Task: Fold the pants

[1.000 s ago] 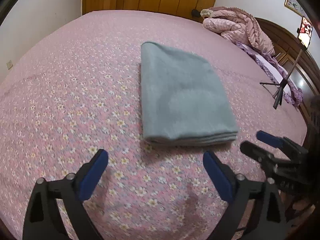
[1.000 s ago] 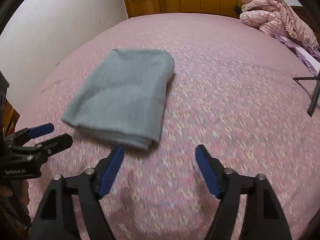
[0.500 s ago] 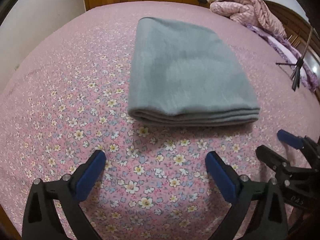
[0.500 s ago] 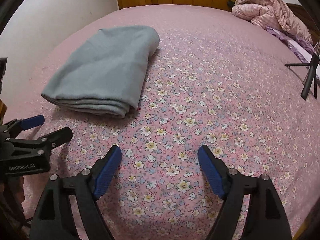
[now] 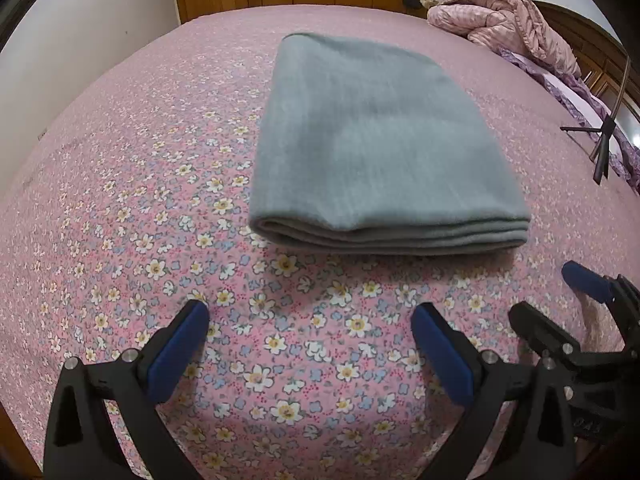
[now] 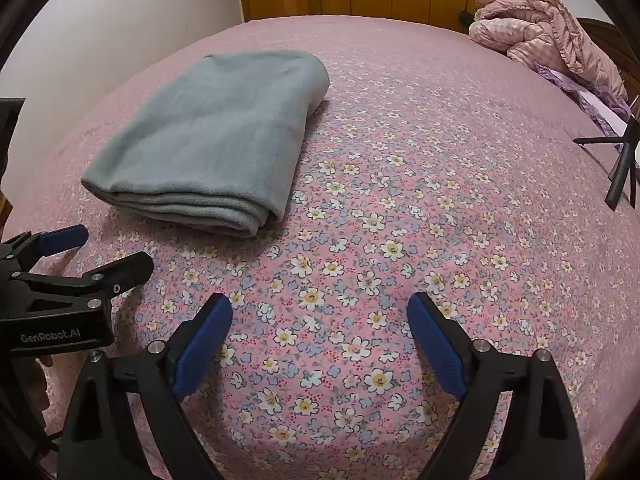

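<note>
soft, limp grey-blue folded fleece pants (image 5: pixel 372 140) lie near the bed's front edge; best pinched at the layered hem. left gripper (image 5: pixel 310 332) and right gripper (image 6: pixel 320 320) gape, holding nothing.

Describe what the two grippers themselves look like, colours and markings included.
Both match: the left gripper and right gripper have black angular frames with triangular cut-outs, silver bolt heads, and two fingers faced with blue ribbed pads. White lettering "GenRobot.AI" marks the left gripper's body in the right wrist view. No cables or sleeves are clearly visible.

Both wrist views face forward, low over the bed (image 5: pixel 120 208), sharing the folded pants (image 5: pixel 372 140).
</note>
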`<state>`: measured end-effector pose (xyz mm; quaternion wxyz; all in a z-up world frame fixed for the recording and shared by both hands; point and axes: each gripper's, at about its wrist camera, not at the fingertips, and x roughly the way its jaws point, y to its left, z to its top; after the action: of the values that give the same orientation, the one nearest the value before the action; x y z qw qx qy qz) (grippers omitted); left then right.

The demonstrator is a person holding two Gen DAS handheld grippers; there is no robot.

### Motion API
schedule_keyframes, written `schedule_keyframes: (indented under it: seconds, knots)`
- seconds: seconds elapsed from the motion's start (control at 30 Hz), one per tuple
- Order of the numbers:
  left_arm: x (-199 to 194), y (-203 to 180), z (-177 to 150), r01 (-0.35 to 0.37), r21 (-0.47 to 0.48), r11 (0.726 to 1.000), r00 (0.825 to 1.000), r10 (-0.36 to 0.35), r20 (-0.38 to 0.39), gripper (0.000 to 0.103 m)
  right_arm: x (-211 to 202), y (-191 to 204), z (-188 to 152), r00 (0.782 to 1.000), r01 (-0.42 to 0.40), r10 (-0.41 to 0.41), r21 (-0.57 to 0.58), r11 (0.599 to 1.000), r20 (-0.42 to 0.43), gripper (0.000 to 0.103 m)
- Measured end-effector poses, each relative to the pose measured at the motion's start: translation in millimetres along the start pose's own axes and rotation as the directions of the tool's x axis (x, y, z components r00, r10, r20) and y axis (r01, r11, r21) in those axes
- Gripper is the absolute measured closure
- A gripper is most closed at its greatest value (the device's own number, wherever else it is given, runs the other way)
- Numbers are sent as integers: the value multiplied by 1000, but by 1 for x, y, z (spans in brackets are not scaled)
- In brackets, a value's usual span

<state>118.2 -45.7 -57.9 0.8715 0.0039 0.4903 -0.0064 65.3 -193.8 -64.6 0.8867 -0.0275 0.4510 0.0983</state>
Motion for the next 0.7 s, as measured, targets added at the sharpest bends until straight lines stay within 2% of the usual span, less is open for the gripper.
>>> schedule_keyframes:
  seconds: [0.7]
  knots:
    - [0, 2, -2, 2, 4, 1000, 1000, -2, 5, 0, 1, 2, -2, 1000, 6, -6, 1, 1000, 4, 9]
